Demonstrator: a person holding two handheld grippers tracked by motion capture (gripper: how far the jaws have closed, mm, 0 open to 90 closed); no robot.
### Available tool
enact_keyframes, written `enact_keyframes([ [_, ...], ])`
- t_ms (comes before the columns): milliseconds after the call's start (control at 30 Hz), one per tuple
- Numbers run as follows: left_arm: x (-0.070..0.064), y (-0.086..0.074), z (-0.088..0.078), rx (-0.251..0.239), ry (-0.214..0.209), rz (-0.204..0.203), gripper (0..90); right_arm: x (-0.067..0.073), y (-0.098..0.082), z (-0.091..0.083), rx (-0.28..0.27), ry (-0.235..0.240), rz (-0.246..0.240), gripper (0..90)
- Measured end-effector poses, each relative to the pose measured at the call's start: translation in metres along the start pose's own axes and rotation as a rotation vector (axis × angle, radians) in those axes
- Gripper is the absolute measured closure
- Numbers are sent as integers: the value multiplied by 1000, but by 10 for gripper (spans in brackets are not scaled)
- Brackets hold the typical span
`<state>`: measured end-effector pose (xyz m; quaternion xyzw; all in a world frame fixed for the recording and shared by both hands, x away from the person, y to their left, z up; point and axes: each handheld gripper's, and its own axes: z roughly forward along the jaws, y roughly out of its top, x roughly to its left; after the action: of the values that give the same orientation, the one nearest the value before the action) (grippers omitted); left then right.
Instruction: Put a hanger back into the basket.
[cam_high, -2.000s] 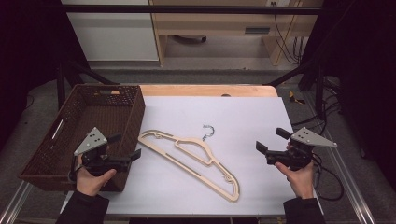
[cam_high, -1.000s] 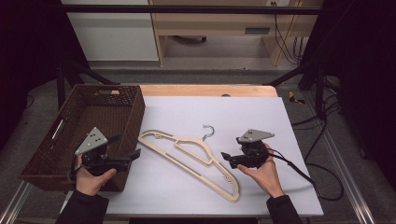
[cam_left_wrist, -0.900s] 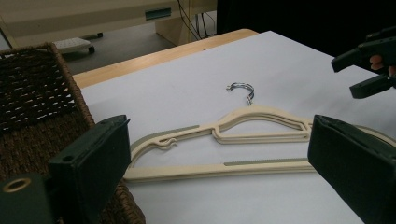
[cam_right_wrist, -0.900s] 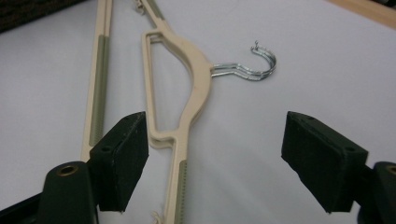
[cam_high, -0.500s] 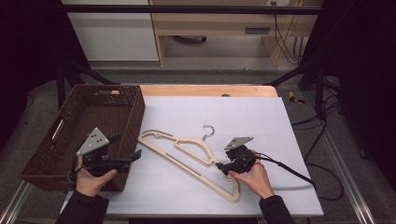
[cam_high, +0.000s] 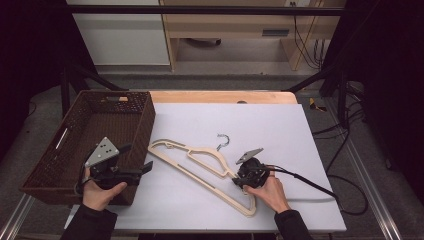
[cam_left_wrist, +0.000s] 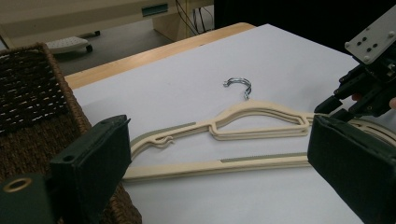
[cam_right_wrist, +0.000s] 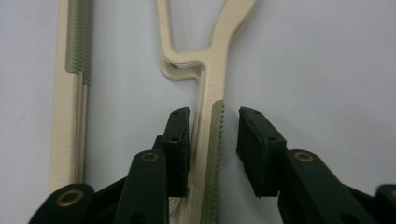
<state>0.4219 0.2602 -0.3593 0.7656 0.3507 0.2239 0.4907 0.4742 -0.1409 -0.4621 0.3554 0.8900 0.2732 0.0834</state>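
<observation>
Cream plastic hangers (cam_high: 200, 162) lie stacked on the white table sheet (cam_high: 280, 125), sharing a metal hook (cam_high: 223, 140). My right gripper (cam_high: 239, 179) is down on the stack's right shoulder arm. In the right gripper view that arm (cam_right_wrist: 210, 70) runs between the jaws of my right gripper (cam_right_wrist: 214, 126). The jaws have just been closing. The left pad (cam_right_wrist: 180, 135) is at the arm's edge, while a gap remains before the right pad (cam_right_wrist: 254, 140). My left gripper (cam_high: 136, 158) hovers open beside the basket, nothing between its jaws (cam_left_wrist: 219, 140); it faces the hangers (cam_left_wrist: 261, 121).
A dark wicker basket (cam_high: 145, 120) stands at the table's left, close by my left hand. The right gripper's cable (cam_high: 310, 185) trails right across the sheet. A wooden strip (cam_high: 225, 96) borders the table's far edge.
The right hand came in from the table's right side, dropped onto the hangers, and its jaws narrowed around the shoulder arm. The left gripper stayed put.
</observation>
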Motion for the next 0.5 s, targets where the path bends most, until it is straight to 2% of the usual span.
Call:
enact_keyframes([
  [33,0,0,1,3,-1,-3,58,0,0,0,1,18,17,675],
  [133,-1,0,1,7,-1,-1,58,0,1,0,3,34,32,737],
  [500,0,0,1,10,1,3,60,0,3,-5,11,60,87,771],
])
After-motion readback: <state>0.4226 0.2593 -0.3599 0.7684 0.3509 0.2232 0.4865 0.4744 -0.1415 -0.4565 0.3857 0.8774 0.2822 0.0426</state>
